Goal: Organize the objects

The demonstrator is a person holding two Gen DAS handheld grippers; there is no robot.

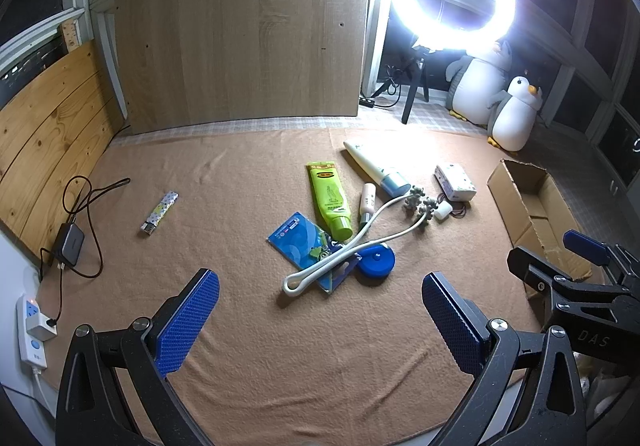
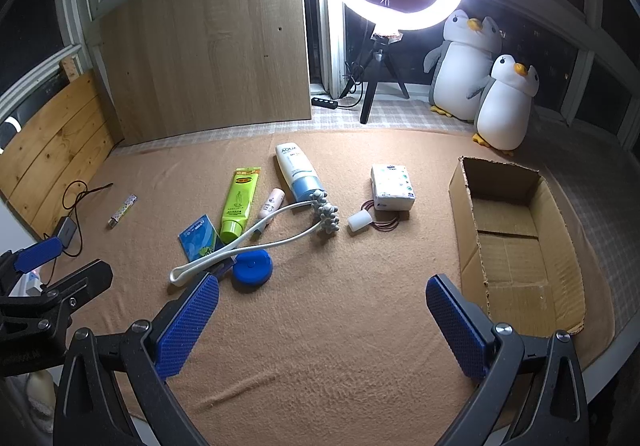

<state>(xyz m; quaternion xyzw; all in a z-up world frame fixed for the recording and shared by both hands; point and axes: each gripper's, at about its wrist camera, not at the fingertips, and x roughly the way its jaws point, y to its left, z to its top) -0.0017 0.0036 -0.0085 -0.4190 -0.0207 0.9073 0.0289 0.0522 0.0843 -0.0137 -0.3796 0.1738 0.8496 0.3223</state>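
Both the left tool [image 1: 320,316] and the right tool [image 2: 322,320] stood wide open, holding nothing, above the tan blanket [image 2: 320,326]. The green tube [image 2: 239,203], white roller massager [image 2: 256,242] and blue round case [image 2: 253,268] lay clustered mid-blanket, the empty cardboard box [image 2: 560,246] well apart to their right.

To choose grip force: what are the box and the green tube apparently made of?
The box: corrugated cardboard, matte brown, with ragged fluted edges. The green tube: probably soft plastic, glossy, with a crimped flat end and a screw cap.
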